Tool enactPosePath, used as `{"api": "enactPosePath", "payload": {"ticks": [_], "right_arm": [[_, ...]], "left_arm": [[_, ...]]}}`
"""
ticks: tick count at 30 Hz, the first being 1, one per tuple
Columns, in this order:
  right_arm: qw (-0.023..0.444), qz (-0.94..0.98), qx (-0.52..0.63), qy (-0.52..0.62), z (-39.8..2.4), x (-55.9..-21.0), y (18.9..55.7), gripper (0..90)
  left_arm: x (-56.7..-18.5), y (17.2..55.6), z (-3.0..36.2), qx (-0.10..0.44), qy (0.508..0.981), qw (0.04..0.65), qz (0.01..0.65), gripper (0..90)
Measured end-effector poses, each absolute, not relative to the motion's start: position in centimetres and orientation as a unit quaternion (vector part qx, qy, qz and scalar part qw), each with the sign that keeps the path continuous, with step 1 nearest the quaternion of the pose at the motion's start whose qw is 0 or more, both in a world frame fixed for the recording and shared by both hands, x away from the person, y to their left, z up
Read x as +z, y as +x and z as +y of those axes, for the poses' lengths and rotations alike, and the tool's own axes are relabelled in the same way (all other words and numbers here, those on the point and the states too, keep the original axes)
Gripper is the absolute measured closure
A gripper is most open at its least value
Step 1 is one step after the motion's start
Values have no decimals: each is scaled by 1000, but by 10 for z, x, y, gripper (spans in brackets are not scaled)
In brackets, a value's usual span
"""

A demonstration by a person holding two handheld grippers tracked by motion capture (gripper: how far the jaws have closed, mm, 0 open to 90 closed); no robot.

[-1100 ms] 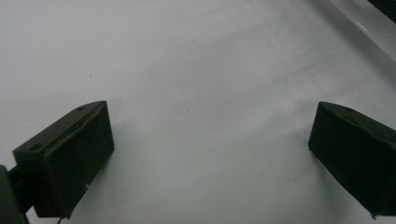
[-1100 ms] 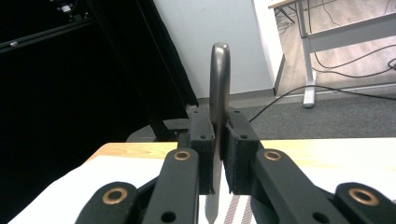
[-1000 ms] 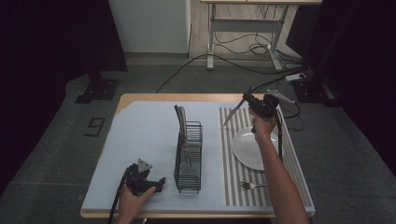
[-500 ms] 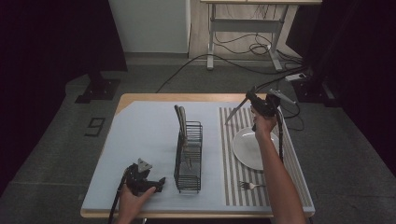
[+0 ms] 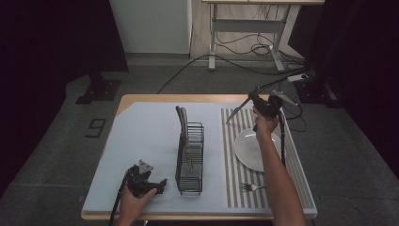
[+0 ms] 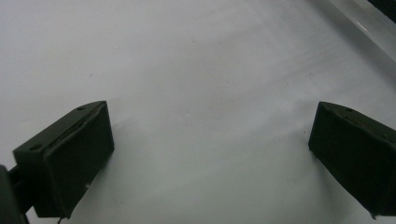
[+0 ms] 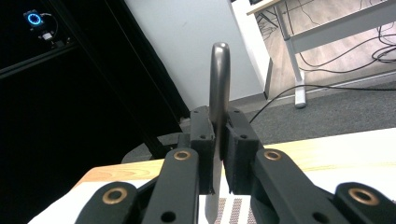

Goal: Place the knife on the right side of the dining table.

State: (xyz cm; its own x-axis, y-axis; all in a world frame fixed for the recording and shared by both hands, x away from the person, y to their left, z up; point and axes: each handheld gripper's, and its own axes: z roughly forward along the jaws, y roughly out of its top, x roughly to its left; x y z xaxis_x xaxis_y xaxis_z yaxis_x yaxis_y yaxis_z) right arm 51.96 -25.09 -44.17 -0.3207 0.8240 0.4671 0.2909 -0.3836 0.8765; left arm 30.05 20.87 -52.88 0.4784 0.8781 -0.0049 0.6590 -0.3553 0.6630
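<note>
High view shows the right gripper [image 5: 256, 100] raised over the far right corner of the desk [image 5: 141, 136], its fingers pinching a slim grey metal table knife [image 5: 235, 113] that slants down and to the left, above the striped grey-and-white mat [image 5: 230, 188]. The right gripper view confirms the hold: the two black fingers [image 7: 201, 135] press on either side of the knife [image 7: 218, 79], whose rounded end rises above them.

The left gripper [image 5: 157, 184] rests low at the near left of the desk, beside the black wire cutlery rack [image 5: 190, 155]. In the left gripper view its fingers [image 6: 74, 154] stand spread wide apart over the bare pale desk cover, with nothing between them.

Two pale-handled utensils [image 5: 181, 122] already stand at the rack's far end. A round white plate [image 5: 247, 148] lies on the mat, and a small metal fork [image 5: 249, 187] lies nearer the front edge.

The step in hand appears to be carrying the knife to the rack. The next move would call for swinging it leftward over the rack, turning it upright and lowering it between the wires before letting go.

No brand or label can be read on the things; a dark mark on the floor left of the desk looks like a "9".
</note>
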Motion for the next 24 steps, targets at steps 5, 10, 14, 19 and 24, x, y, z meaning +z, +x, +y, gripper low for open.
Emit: {"api": "enactPosePath", "payload": {"ticks": [5,10,14,19,24], "right_arm": [[211,514,629,544,-252,-442,519,835],[208,514,629,546,-255,-443,519,834],[209,514,626,547,-257,-444,520,832],[209,514,619,556,-264,-447,521,822],[210,508,615,565,-271,-452,522,813]], "left_arm": [[-529,301,209,179,803,306,478,0],[-529,300,209,179,803,306,478,0],[-529,300,209,179,803,306,478,0],[-529,300,209,179,803,306,478,0],[-529,300,209,179,803,306,478,0]]}}
